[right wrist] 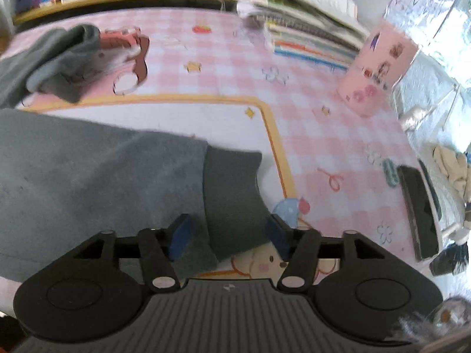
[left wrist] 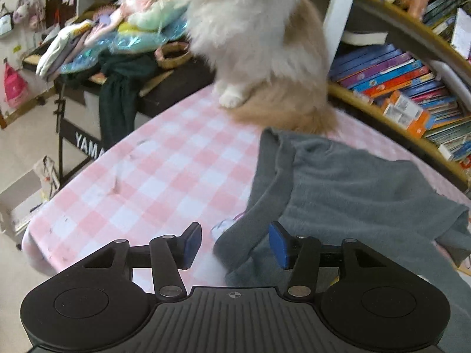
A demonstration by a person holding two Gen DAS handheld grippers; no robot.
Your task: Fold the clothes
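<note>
Only leftward, a fluffy cat beyond the grey garment

1. A lived-in home room, likely a child's room or family room, is indicated.
2. A pink-and-white checked tablecloth with cartoon prints is spread over the table.
3. A long-haired cat is seated at the far edge of the table.
4. A curved wooden bookshelf crammed with colourful children's books is seen just beyond the table's edge.
5. Stuffed toys and bags are heaped on a keyboard stand marked "YAMA", left of the table.
6. Stacked notebooks and a pink sticker-covered box are set near the table's far corner.
7. A grey garment is laid across the table.
</note>
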